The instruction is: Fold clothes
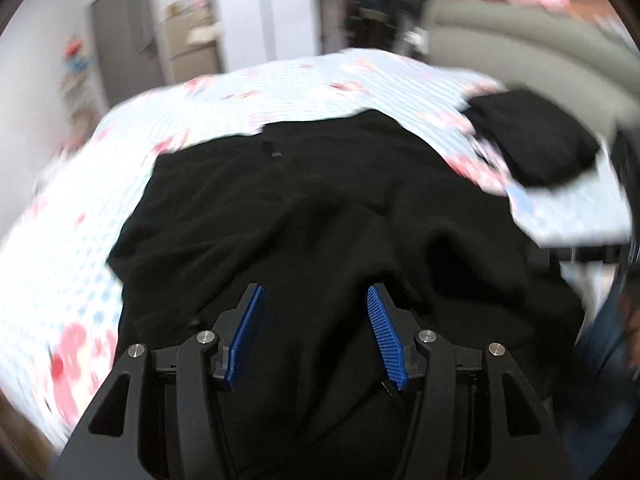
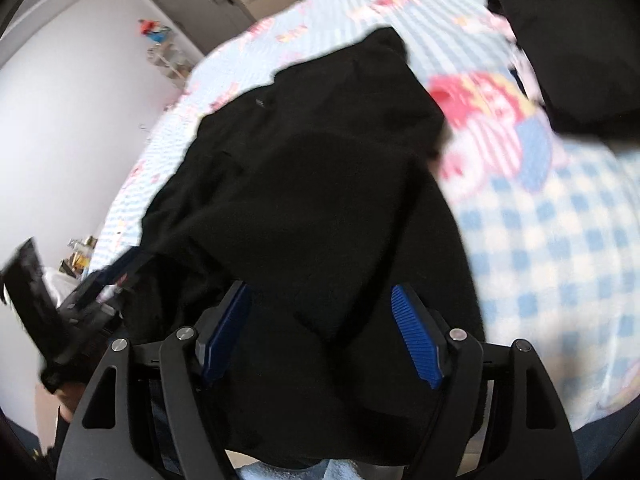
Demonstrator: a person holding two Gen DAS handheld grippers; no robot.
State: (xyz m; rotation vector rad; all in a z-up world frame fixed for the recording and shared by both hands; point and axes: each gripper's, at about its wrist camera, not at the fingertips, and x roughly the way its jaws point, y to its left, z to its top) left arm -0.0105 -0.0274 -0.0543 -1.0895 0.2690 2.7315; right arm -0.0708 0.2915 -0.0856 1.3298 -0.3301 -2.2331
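Note:
A large crumpled black garment (image 1: pixel 304 216) lies spread on a bed with a blue-and-white checked sheet (image 1: pixel 72 248). My left gripper (image 1: pixel 316 292) hovers over its near edge, open, blue pads (image 1: pixel 248 328) wide apart with black cloth showing between them. In the right wrist view the same black garment (image 2: pixel 320 184) fills the centre, and my right gripper (image 2: pixel 320 288) is open above its near part, pads (image 2: pixel 416 336) spread. Whether either gripper touches the cloth is unclear. Both views are motion-blurred.
A second, folded black garment (image 1: pixel 532 140) (image 2: pixel 572 40) sits at the bed's far right on a pink-printed sheet (image 2: pixel 484 128). Beyond it rises a grey headboard (image 1: pixel 520 44). A grey door (image 1: pixel 124 44) and white wall lie past the bed. A dark hand-held device (image 2: pixel 80 312) shows at left.

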